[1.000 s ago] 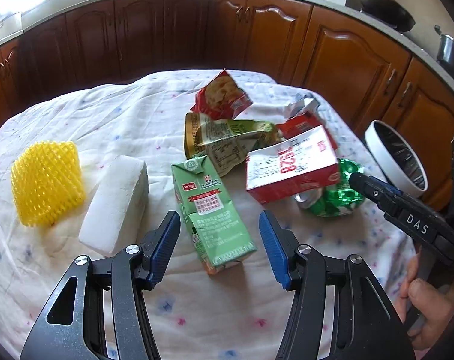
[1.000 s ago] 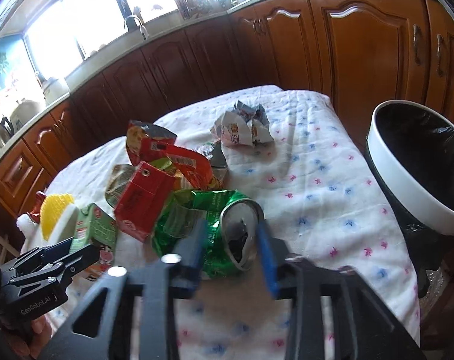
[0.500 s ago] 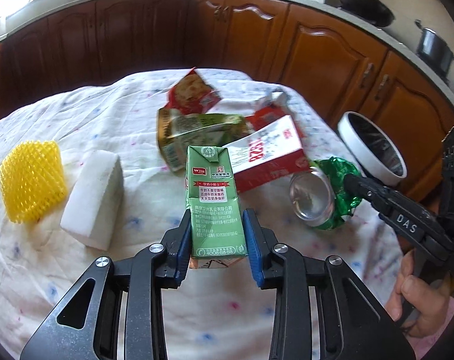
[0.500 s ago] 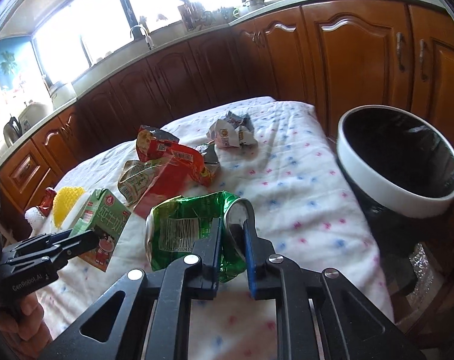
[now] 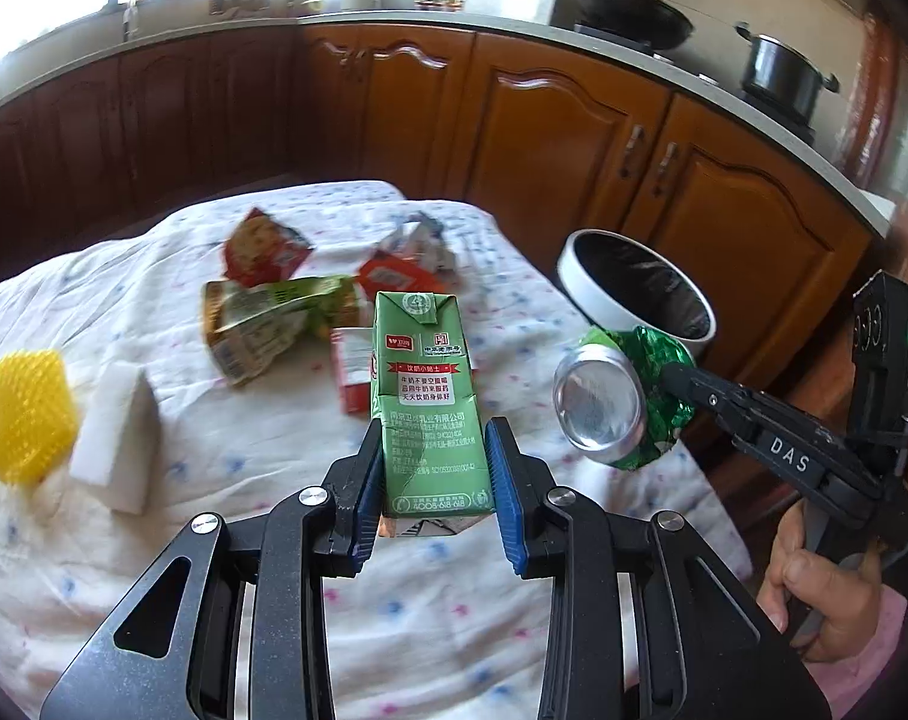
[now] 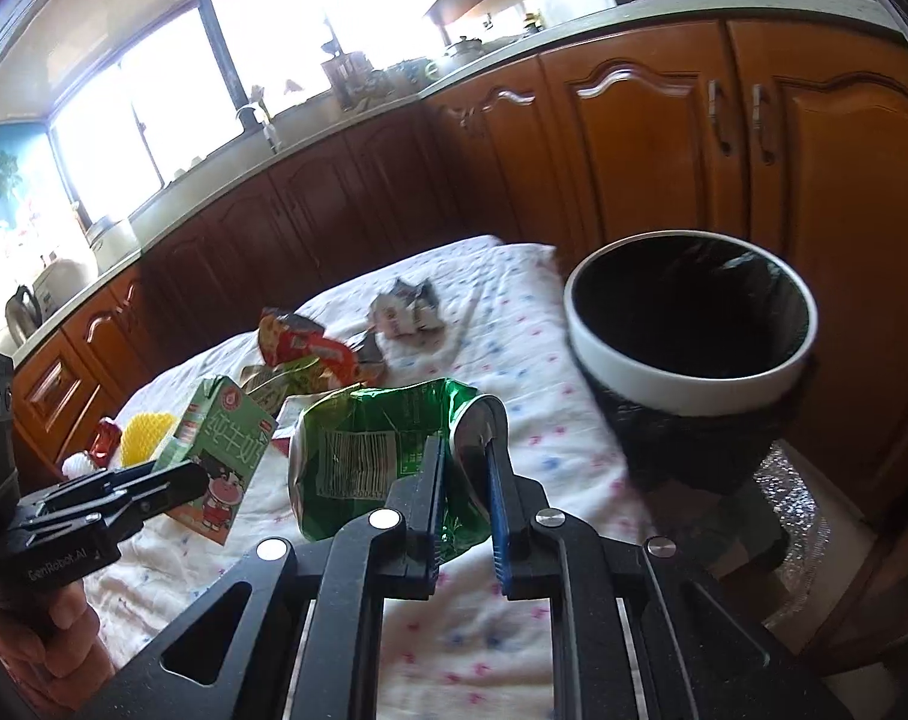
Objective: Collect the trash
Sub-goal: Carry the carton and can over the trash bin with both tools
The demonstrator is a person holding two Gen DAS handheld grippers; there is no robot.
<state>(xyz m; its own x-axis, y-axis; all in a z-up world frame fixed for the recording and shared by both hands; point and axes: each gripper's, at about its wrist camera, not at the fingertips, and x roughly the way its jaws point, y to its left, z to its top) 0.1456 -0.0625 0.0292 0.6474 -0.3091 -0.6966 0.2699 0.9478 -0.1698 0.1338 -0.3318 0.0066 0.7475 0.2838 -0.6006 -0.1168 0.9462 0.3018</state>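
The counter [image 5: 153, 540], covered with a white dotted cloth, carries wrappers, a red carton, a white block and a yellow net. The bin [image 6: 688, 396], lined in black, stands just beside its right edge, mouth open and free. The step in hand appears to be the carry: both pieces are lifted off the cloth. The left gripper [image 5: 432, 486] has its fingers pinching the green milk carton [image 5: 426, 396] upright. The right gripper [image 6: 463, 501] has its fingers pinching the crushed green can [image 6: 369, 450] at its rim. Next, each should travel over the bin's rim and release there; the can is nearer. The air between is clear, but the two grippers are close together, so one should go first.
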